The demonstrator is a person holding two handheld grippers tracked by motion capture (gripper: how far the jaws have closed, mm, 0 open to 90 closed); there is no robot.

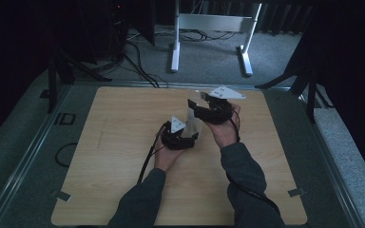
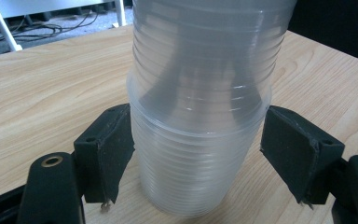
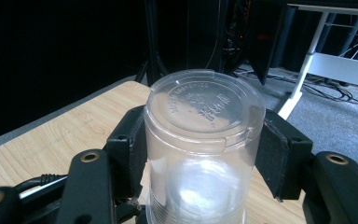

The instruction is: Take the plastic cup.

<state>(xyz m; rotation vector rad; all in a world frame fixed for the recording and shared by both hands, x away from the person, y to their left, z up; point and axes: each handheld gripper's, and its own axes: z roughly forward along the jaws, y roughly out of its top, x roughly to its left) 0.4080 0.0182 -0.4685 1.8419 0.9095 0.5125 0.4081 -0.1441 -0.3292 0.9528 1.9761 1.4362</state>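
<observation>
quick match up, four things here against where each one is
1 left tongs
2 right tongs
3 light wooden tabletop
4 white metal desk frame

a on the grey carpet, far back
b around the top of the clear plastic cup stack
c beneath the stack
d around the stack's lower part

Pairs: 1-d, 2-b, 3-c, 4-a

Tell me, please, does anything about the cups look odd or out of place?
One thing: the upper cup sits upside down, its flat base on top, over the lower cup. The left gripper brackets the lower one, the right gripper the upper. Nothing looks spilled or cracked.
</observation>
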